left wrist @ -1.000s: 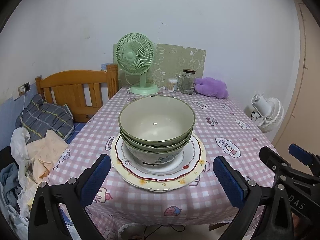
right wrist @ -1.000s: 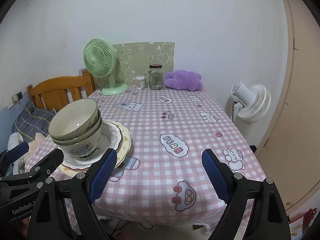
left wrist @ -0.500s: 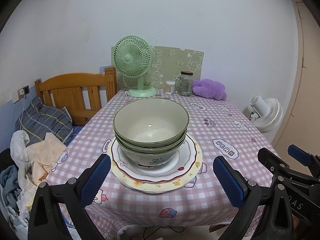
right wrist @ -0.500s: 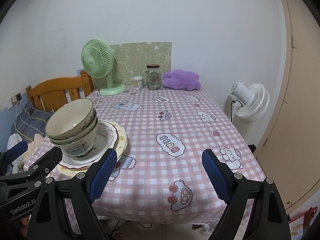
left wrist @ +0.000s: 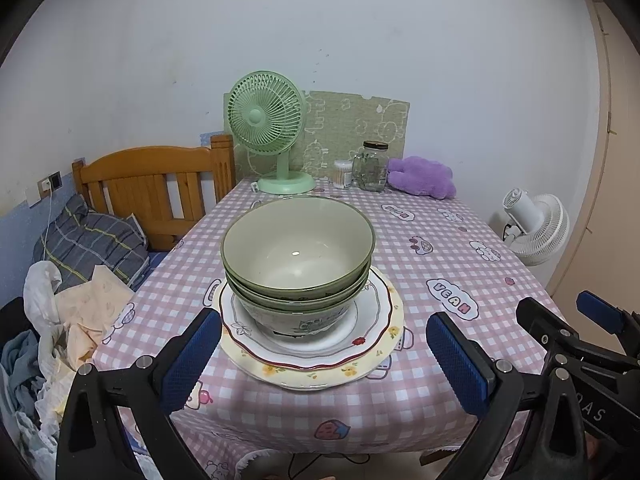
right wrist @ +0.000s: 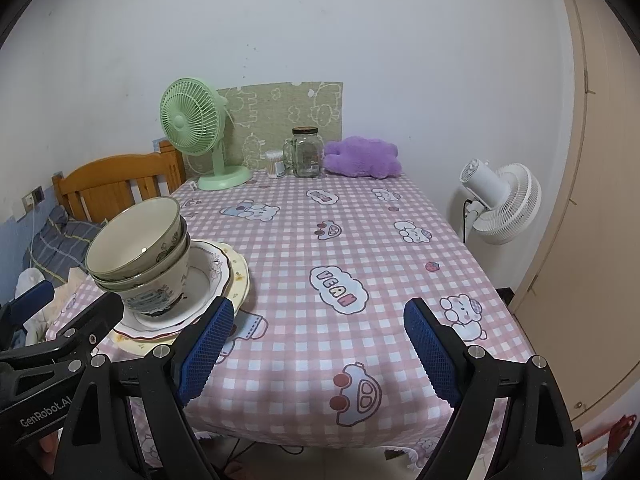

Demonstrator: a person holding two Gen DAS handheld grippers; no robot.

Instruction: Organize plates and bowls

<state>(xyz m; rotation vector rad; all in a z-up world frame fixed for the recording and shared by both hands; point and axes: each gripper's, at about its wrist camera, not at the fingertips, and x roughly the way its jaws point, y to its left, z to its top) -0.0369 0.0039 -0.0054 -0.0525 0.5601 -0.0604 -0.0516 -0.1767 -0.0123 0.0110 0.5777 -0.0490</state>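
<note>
Three nested green bowls (left wrist: 298, 256) stand on a white plate with a red rim (left wrist: 372, 324), which lies on a cream flowered plate (left wrist: 384, 354), near the front left of the pink checked table. The stack also shows in the right wrist view (right wrist: 136, 252). My left gripper (left wrist: 324, 360) is open and empty, just in front of the stack. My right gripper (right wrist: 316, 344) is open and empty, over the table's front edge, to the right of the stack.
A green desk fan (left wrist: 266, 128), a glass jar (left wrist: 373, 166), a cotton-swab tub (left wrist: 343, 174) and a purple plush toy (left wrist: 422, 176) stand at the table's far end. A wooden bed headboard (left wrist: 148, 184) and bedding are to the left. A white floor fan (right wrist: 500, 200) is to the right.
Both grippers have drawn back a little from the table, so the stack looks slightly farther away. The bowls and plates have not moved. Both grippers stay open.
</note>
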